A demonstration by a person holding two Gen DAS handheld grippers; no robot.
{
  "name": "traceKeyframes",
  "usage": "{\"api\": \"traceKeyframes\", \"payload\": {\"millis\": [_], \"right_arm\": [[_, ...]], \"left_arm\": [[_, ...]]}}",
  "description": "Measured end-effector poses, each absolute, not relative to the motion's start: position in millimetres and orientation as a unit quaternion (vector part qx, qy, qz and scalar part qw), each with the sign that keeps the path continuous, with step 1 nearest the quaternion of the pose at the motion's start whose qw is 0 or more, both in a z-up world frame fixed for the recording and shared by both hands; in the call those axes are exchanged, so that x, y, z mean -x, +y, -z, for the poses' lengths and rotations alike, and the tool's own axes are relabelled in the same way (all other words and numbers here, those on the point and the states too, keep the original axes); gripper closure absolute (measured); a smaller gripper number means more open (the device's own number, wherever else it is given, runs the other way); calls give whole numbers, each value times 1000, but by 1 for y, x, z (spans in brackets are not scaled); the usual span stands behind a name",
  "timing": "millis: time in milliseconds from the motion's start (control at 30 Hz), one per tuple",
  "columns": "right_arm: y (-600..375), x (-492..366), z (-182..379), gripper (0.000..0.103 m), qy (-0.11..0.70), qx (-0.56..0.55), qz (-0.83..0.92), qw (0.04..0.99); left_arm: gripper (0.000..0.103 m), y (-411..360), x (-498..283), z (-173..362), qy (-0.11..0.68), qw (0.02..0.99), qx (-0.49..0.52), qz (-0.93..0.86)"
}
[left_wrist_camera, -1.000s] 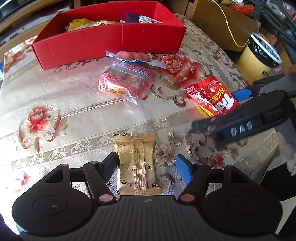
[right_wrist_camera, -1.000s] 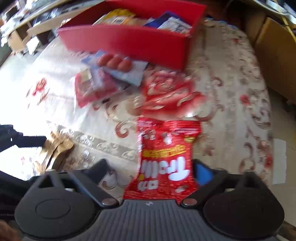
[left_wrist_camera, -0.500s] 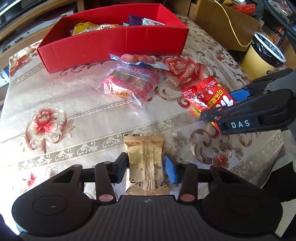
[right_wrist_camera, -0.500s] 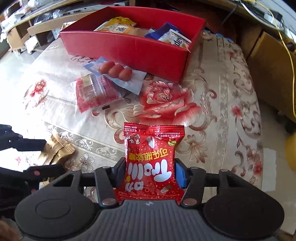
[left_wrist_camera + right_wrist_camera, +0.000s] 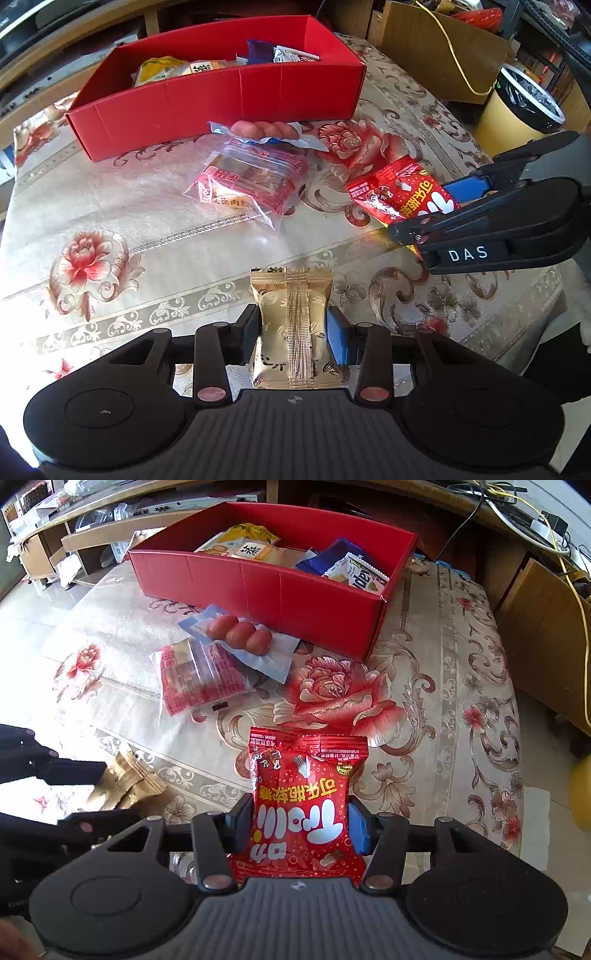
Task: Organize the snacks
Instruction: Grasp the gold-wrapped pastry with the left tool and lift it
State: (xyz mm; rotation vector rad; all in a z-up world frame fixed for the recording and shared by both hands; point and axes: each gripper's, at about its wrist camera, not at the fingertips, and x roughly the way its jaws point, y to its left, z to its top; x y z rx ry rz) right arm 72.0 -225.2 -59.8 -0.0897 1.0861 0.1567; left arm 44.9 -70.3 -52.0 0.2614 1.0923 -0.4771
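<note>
left tongs are closing on the gold pack, right tongs grip the red bag, both low over the surface. slick wrappers could slip short of the box.

Bright daylight, glare blown out on tablecloth at 9 o'clock; sharp focus, strong fisheye bending at edges.
</note>
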Motion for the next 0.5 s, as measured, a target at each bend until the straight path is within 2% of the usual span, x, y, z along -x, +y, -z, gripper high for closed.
{"api": "traceKeyframes", "payload": {"millis": [500], "right_arm": [[-227,-72,59,55,514,40,-75,853]], "left_arm": [[56,-58,-55,46,504,832,-107,205]]}}
